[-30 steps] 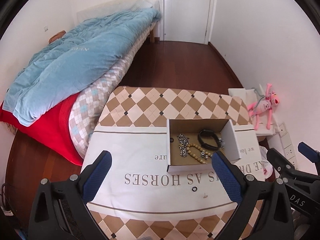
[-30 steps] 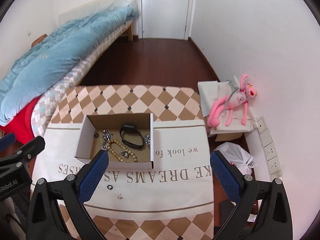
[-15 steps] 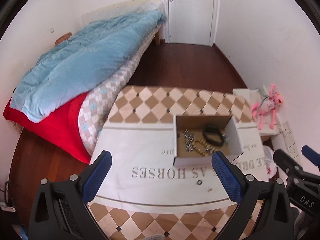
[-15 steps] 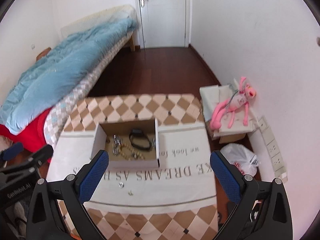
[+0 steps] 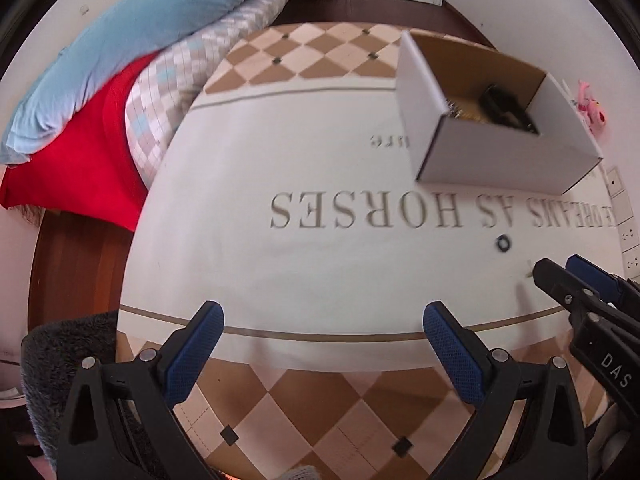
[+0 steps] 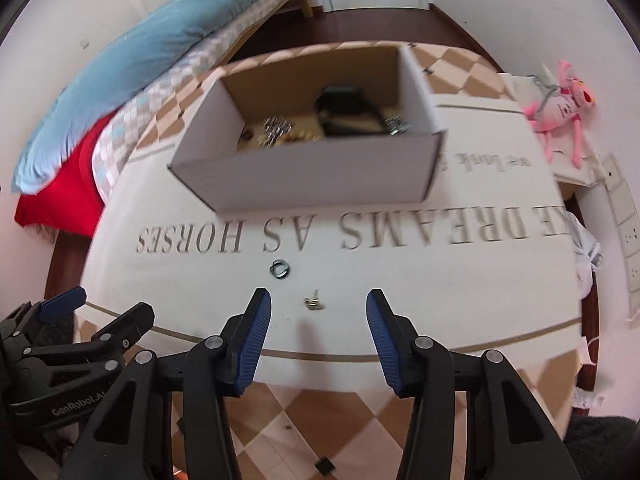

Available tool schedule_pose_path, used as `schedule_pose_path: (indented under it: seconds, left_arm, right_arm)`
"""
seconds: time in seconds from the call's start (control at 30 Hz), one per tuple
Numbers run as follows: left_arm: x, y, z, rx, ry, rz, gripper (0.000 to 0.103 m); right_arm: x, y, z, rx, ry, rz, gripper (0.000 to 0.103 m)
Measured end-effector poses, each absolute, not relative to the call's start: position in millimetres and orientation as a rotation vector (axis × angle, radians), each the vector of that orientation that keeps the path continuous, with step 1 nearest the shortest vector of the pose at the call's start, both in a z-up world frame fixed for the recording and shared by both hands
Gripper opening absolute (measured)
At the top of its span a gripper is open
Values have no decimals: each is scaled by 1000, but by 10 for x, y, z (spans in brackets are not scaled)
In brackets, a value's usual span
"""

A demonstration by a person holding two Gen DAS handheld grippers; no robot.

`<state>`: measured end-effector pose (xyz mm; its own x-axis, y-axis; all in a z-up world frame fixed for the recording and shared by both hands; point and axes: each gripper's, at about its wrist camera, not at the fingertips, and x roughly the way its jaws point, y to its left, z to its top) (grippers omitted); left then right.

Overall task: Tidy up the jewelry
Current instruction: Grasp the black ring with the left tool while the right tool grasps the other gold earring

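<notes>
- Right hand-held gripper [image 6: 316,336] low at bottom centre of the right wrist view, fingers apart and empty, aimed at the small gold earring [image 6: 313,302] lying on the cloth just beyond the tips.
- Left hand-held gripper [image 5: 322,344] at the bottom of the left wrist view, fingers wide apart, holding nothing.
- Dark ring [image 6: 280,269] above and left of the earring, on the worktop [image 6: 400,280] below the printed lettering; cardboard box [image 6: 316,172] with the bracelets in the upper centre.
- Best done, judging by the layout: keep the earring centred between the blue pads [image 6: 252,340], tilt down until the tips nearly graze the cloth, close slowly so the tiny piece does not skid away or snag fabric, then lift straight and carry up to the box.
- Ring likely to follow as a separate pick; hard to pinch flat, so an edge-on approach probably safer.
- Compared with a second ago: both cameras now much lower and nearer the worktop, box looming larger, door and floor nearly out of view, right fingers narrower than before.
</notes>
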<state>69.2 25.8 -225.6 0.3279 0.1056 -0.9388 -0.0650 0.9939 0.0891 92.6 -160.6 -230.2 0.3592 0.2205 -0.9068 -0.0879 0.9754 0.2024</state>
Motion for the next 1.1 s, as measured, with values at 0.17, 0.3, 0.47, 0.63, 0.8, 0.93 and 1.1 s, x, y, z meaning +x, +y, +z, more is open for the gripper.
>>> schedule_pose_path:
  seconds: [0.17, 0.3, 0.47, 0.63, 0.8, 0.93, 1.1]
  left_arm:
    - [658, 308, -2327, 42, 1241, 123, 102]
    - [660, 238, -2331, 62, 1240, 103, 102]
    - [747, -10, -2299, 64, 1227, 27, 101]
    - [878, -413, -2357, 54, 1219, -63, 99]
    - [938, -726, -2442, 80, 1227, -112, 72]
    - [979, -838, -2438, 107, 1196, -129, 54]
    - [1023, -893, -2417, 114, 1183, -164, 15]
  right_arm:
    - [901, -1420, -2487, 35, 1177, 175, 24]
    - [841, -1443, -2481, 47, 1149, 175, 9]
    - [809, -1765, -2326, 144, 1118, 134, 9]
    - [851, -2142, -2222, 193, 1098, 51, 9]
    - [863, -2397, -2294, 232, 1113, -3, 9]
    - [853, -2508, -2323, 261, 1114, -24, 9]
    - [863, -2554, -2324, 275, 1107, -26, 9]
